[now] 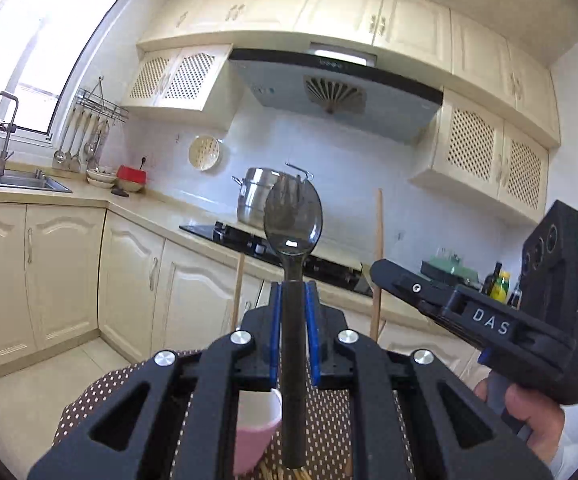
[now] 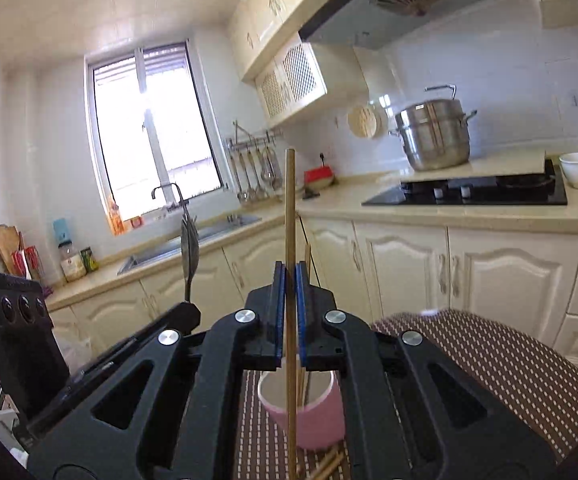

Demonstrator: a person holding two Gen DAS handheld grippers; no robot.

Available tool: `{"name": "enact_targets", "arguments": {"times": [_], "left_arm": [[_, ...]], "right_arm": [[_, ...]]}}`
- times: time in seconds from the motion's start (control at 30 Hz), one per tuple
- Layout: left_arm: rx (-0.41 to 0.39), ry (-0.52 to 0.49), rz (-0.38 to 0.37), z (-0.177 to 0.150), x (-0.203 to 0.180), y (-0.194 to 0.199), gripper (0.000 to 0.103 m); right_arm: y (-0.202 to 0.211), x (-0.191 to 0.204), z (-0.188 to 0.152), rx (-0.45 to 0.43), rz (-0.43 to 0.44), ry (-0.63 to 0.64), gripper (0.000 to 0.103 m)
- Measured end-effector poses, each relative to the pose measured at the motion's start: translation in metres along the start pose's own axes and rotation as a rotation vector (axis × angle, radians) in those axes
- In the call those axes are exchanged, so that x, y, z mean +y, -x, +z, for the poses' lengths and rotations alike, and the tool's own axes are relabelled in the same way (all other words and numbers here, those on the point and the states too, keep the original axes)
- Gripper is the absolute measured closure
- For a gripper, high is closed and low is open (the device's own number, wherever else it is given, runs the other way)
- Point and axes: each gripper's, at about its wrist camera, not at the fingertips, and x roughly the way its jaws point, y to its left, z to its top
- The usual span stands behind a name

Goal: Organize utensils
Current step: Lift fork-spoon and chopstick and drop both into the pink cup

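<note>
Left wrist view: kitchen, cream cabinets, hood, steel pot (image 1: pixel 259 200) on hob; round surface (image 1: pixel 89 396) below me, dotted brown cloth. Pink cup (image 2: pixel 303 412) on it, chopsticks already inside. Left gripper (image 1: pixel 293 320) jaws narrow, clamping dark spoon (image 1: pixel 293 224) upright. Right gripper (image 2: pixel 287 308) jaws narrow on single chopstick (image 2: pixel 289 208), also upright, above cup. Step, I judge: carrying both to cup. Next: lower each vertically through rim, then release.
</note>
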Motion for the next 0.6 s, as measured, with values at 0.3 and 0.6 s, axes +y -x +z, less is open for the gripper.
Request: {"name": "enact_targets", "arguments": {"times": [0.3, 0.6], "left_arm": [[-0.042, 0.059, -0.004, -0.005, 0.029, -0.042, 0.092], [0.051, 0.064, 0.037, -0.034, 0.042, -0.065, 0.092]], "right_arm": [[-0.038, -0.01, 0.002, -0.086, -0.005, -0.018, 0.097], [-0.053, -0.006, -0.023, -0.042, -0.02, 0.027, 0.097]]}}
